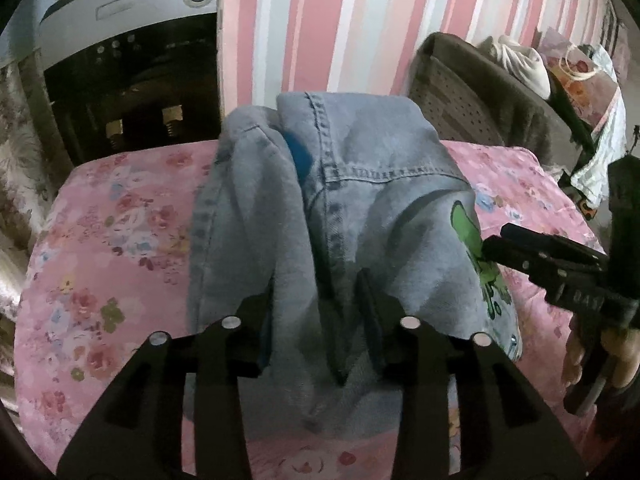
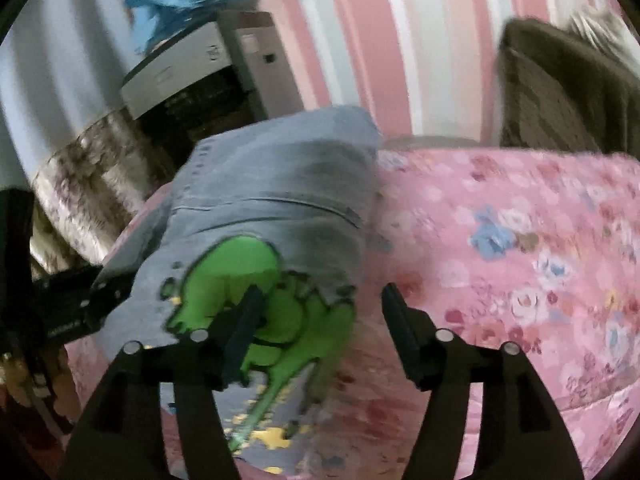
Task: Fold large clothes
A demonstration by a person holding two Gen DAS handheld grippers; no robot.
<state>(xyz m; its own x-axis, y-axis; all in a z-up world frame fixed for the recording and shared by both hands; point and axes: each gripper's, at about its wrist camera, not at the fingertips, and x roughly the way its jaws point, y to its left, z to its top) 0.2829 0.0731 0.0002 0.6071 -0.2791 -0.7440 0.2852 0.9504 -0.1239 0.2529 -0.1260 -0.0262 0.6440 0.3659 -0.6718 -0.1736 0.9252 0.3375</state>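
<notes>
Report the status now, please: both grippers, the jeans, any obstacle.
Left gripper shut on jeans. Right gripper open, at the green print. Jeans bunched on floral bedspread. No obstacle seen.

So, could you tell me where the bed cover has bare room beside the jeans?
Free: floral cover left of the denim jeans, and a wide patch on their right toward the brown chair. Crowded: the middle, with the left tool and right tool.

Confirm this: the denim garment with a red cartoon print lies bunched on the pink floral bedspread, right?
Not quite. The print on the denim garment is green, not red, as the right wrist view shows. The garment does lie bunched on the pink floral bedspread.
</notes>
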